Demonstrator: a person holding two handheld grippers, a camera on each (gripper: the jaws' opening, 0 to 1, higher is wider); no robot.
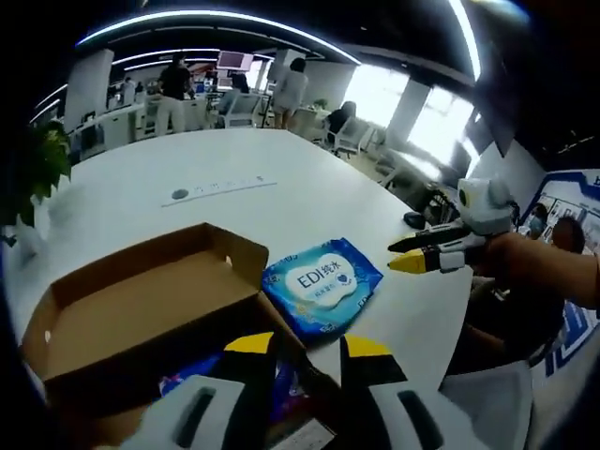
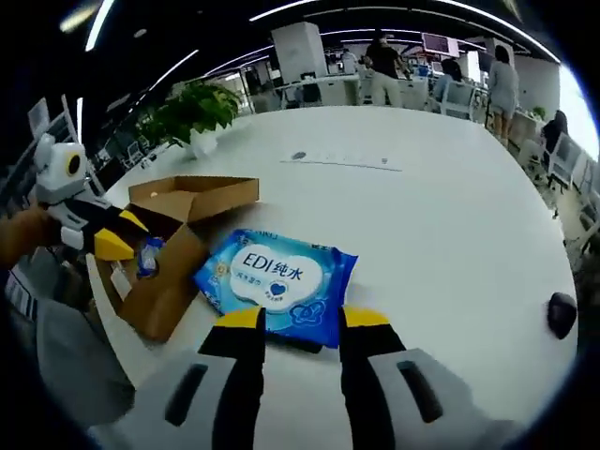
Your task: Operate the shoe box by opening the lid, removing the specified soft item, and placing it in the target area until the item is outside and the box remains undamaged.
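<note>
On the white round bench (image 2: 450, 225), a blue soft wipes pack with white label (image 2: 278, 282) is seen lying flat just beside the open brown cardboard shoe box (image 1: 141, 309), outside it. The right tool (image 2: 298, 319) is held spread over the pack's near edge, nothing pinched. The left tool (image 1: 309, 349) is held spread over the box's front, where a blue item (image 1: 187, 377) is partly seen inside.

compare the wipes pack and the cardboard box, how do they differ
The wipes pack is blue, glossy and flat; the cardboard box is plain brown with raised walls. The pack is sealed, the box has its lid open. Both rest side by side on the white table.
</note>
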